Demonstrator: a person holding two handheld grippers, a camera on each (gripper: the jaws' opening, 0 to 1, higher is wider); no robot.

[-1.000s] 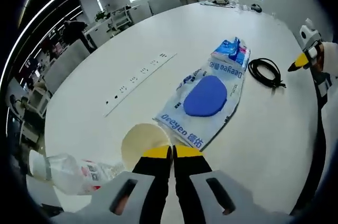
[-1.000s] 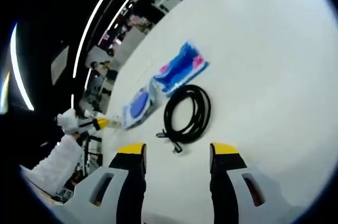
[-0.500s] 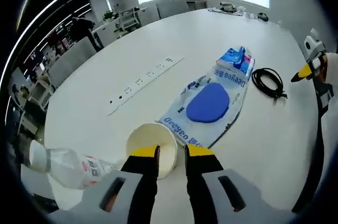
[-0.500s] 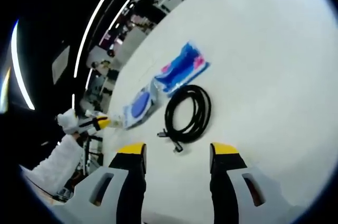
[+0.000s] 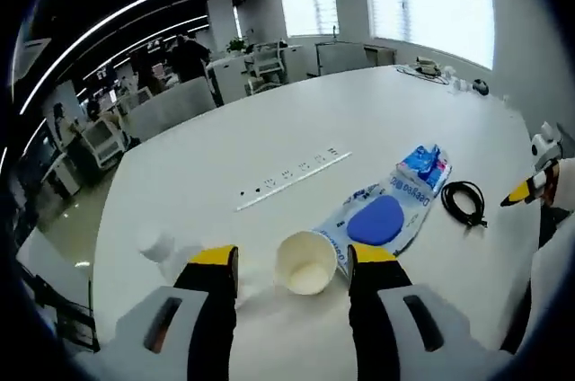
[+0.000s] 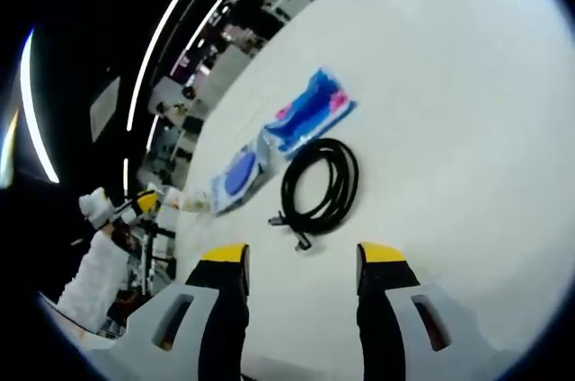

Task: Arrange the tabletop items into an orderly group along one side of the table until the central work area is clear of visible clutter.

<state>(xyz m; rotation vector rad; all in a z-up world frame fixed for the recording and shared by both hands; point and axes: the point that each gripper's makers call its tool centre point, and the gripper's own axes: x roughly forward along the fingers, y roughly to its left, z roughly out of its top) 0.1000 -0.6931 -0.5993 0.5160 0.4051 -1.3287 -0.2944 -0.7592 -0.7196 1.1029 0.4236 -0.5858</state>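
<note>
White counter (image 5: 269, 143); left tongs (image 5: 292, 260) wide around a tipped paper cup (image 5: 306, 262); right tongs (image 6: 303, 257) wide, black cable (image 6: 320, 190) at 12 o'clock; close squarely on the rim.

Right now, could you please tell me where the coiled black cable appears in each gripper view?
Left gripper view: black cable lies at right, beyond the wrapper.
Right gripper view: the cable lies near centre, ahead of the jaws.
Shared landmark: the blue-and-white wrapper beside it.
</note>
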